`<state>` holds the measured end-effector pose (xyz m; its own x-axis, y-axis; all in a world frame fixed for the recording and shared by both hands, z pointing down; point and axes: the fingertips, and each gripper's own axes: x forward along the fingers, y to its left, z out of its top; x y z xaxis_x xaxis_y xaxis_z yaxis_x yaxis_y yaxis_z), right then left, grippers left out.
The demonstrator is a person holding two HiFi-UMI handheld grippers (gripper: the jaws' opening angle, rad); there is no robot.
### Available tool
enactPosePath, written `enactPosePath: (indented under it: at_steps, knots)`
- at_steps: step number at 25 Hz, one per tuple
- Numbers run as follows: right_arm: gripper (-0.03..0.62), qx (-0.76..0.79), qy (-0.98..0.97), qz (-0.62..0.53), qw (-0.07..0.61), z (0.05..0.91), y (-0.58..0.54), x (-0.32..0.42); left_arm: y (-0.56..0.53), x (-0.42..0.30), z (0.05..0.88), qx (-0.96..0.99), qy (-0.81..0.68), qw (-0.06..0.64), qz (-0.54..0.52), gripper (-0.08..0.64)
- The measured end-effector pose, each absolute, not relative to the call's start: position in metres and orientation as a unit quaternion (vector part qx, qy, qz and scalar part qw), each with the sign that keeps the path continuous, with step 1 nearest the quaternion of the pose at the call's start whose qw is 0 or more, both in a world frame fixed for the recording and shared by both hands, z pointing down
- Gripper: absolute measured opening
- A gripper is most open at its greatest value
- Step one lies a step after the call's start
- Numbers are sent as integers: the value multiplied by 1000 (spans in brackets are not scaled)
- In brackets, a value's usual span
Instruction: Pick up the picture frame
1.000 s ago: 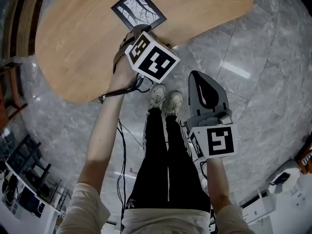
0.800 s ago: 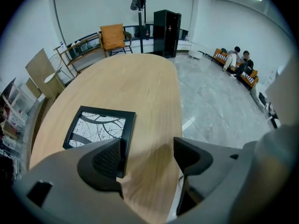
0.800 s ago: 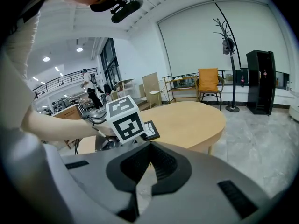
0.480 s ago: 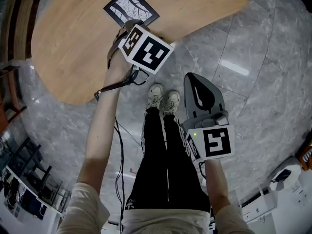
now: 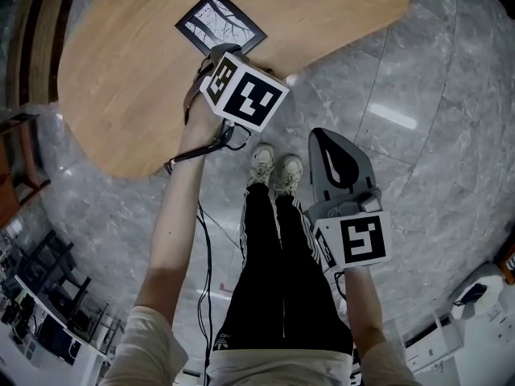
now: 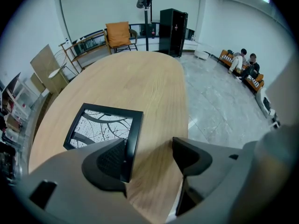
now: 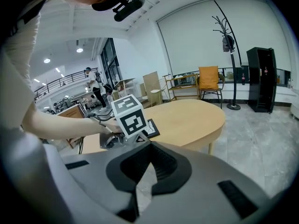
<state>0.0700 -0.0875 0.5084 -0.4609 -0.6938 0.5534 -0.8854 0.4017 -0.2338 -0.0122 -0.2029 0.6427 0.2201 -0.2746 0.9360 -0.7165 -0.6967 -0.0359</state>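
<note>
The black picture frame with a branch print lies flat on the oval wooden table, near its edge. My left gripper hovers low at the frame's near corner, its marker cube hiding the jaws in the head view. The left gripper view shows the left gripper open: one jaw overlaps the frame at its near right corner, the other is over bare table. My right gripper hangs over the floor, away from the table, shut on nothing. It looks toward the left gripper's cube and the frame.
The person's legs and shoes stand at the table edge on grey marble floor. A cable trails from the left gripper. Beyond the table are an orange chair, a black cabinet and seated people.
My left gripper has crept a little closer to the frame's near corner and stays open. The right gripper has held its place over the floor.
</note>
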Motion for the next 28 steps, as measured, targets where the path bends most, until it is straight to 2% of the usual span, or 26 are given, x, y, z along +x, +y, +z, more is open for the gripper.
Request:
enactPosePath:
  at_steps: [21,26,28]
  knots:
    - [5,478,-821,248,191,505,-61,68,-148,9,644,766,-306,203,528,330]
    - [5,481,-819,248,192,509,-56,70,-139,10,648,757,-307,167,552,322]
    - [5,482,-818,248,192,509,-54,69,-136,7,648,750,-309,139,568,274]
